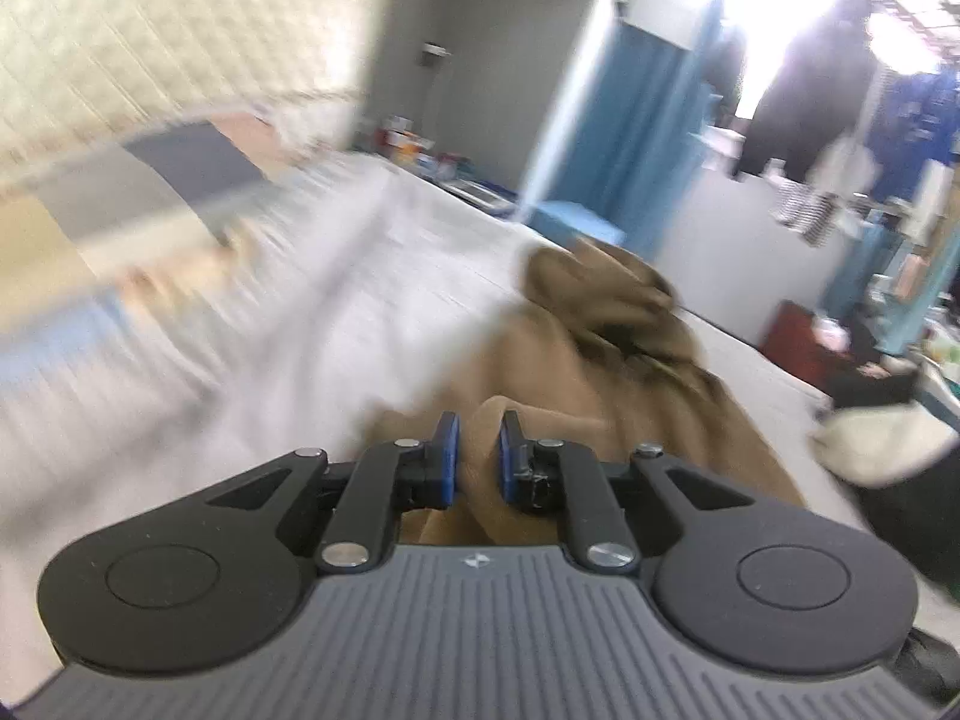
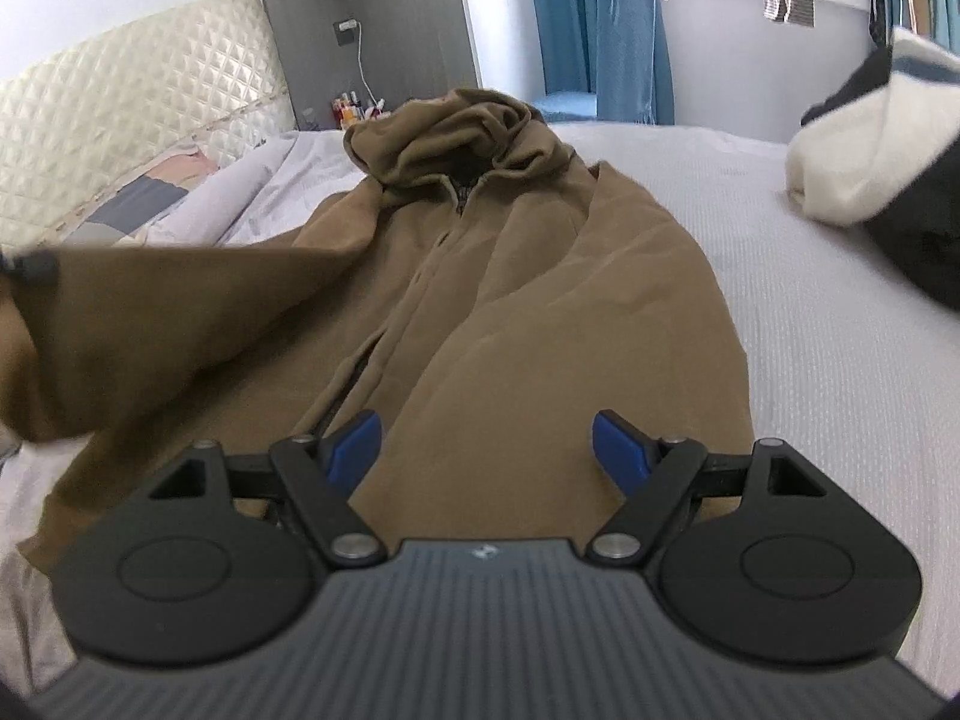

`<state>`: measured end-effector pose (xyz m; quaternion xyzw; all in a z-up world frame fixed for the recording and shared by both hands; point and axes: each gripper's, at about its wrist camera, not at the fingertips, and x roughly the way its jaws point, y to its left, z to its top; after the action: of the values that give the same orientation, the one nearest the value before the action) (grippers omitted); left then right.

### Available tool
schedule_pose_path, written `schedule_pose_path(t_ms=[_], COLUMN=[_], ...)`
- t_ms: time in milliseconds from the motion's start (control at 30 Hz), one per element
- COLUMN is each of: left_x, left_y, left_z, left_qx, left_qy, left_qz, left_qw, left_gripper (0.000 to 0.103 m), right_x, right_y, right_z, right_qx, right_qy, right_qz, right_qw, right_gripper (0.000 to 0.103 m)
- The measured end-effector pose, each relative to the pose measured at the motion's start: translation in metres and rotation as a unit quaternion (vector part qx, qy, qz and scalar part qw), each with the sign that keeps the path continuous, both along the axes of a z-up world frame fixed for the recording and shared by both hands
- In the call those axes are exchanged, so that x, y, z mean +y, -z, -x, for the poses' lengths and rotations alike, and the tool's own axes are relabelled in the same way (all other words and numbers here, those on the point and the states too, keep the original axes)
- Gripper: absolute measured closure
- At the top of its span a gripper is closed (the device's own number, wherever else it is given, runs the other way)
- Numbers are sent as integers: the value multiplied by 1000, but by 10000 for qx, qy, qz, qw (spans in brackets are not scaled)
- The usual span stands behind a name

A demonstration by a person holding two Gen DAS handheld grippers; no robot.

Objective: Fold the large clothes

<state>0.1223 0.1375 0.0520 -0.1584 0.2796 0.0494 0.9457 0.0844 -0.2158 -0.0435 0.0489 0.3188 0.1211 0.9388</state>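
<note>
Quilted cream headboard [image 2: 120,114] backs the bed [image 2: 810,330] at the left, with one patchwork pillow [image 2: 138,204] lying below it on the pale grey cover. One brown hooded jacket [image 2: 510,312] lies spread along the middle of the bed, front up, its zip running down the centre and its crumpled hood [image 2: 462,132] pointing toward the far wall. At the left edge of the right wrist view, one side of the jacket is lifted off the bed; the left claw [image 1: 480,456] has its two blue pads nearly together, pinching a fold of that brown cloth, in a heavily blurred view. Lower centre, the right claw [image 2: 486,444] hovers over the jacket's near end with its two blue pads spread wide and nothing between them. Blue curtains [image 2: 600,18] hang beyond the bed, and one cream-and-black garment [image 2: 852,162] lies on the cover at the far right, apart from the jacket.
</note>
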Motion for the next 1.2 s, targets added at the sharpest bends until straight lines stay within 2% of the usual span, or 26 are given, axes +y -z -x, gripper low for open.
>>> schedule_pose_path(t_ms=[167,267,400,567,700,767,867,933,1033,1067,1100,1200], left_x=[97,157,217,268,282,286,284,278,265,260,253,225], left_y=[-35,-35,-1,54,86,96,91,81,60,53,45,15], left_z=[-66,-105,-158,-208,-240,-247,-250,-244,-230,-226,-221,-194], left_qx=[253,415,796,1233,1653,1840,1903,1892,1750,1705,1662,1424], left_qy=[-789,-1456,-2006,-2364,-2364,-2380,-2382,-2291,-2248,-2198,-2109,-1913], left_qz=[-548,-1035,-1305,-1198,-1296,-1189,-1213,-1191,-1104,-1053,-1039,-1214], left_qw=[9951,9830,9677,9563,9487,9462,9446,9474,9522,9547,9577,9635], left_gripper=[87,87,87,87,86,86,85,83,64,48,40,40], right_x=[2,-1,6,21,27,27,20,17,19,20,20,17], right_y=[-7,-6,4,20,34,37,39,40,40,39,38,33], right_z=[-12,-27,-48,-65,-83,-89,-86,-87,-86,-86,-85,-77], right_qx=[-327,-336,-179,-76,163,222,167,196,170,153,120,40], right_qy=[209,380,481,510,604,611,589,593,587,560,517,434], right_qz=[154,69,-7,163,168,139,46,-50,-1,21,4,-88], right_qw=[9991,9987,9987,9985,9979,9978,9981,9980,9981,9983,9986,9990], right_gripper=[24,24,24,24,21,21,21,21,21,21,21,23])
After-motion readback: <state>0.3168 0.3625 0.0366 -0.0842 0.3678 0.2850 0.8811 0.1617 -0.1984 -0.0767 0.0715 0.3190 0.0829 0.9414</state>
